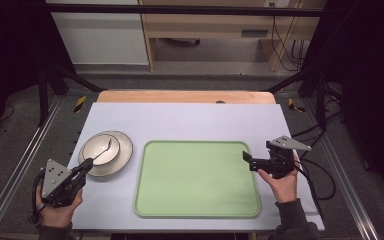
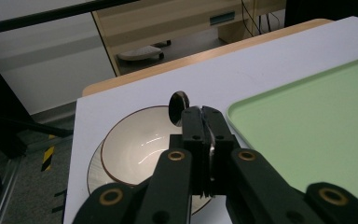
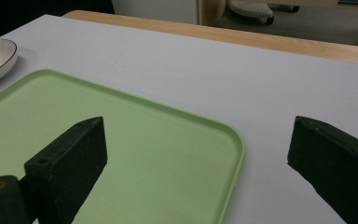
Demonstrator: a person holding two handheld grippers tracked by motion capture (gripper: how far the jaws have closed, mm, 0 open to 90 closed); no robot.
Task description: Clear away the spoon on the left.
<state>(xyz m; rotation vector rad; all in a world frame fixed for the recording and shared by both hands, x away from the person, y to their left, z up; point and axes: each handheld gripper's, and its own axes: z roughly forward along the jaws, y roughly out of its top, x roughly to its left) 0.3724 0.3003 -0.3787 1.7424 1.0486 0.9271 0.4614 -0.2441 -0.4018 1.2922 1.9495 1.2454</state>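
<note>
A cream bowl (image 1: 99, 148) with a brown rim rests on a matching plate (image 1: 122, 152) at the table's left. My left gripper (image 1: 86, 165) is shut on the handle of a metal spoon (image 1: 103, 151), whose head hangs over the bowl. In the left gripper view the spoon (image 2: 178, 107) sticks out past the closed jaws, above the bowl (image 2: 135, 151). A light green tray (image 1: 197, 178) lies in the middle, bare. My right gripper (image 1: 246, 159) stands open at the tray's right edge; in the right gripper view its jaws straddle the tray's (image 3: 135, 154) corner with nothing between them.
A white mat (image 1: 190, 120) covers the wooden table (image 1: 185, 96). Black frame posts stand at both sides, and cables (image 1: 325, 175) trail off the right edge. Shelving and a cabinet lie beyond the far edge.
</note>
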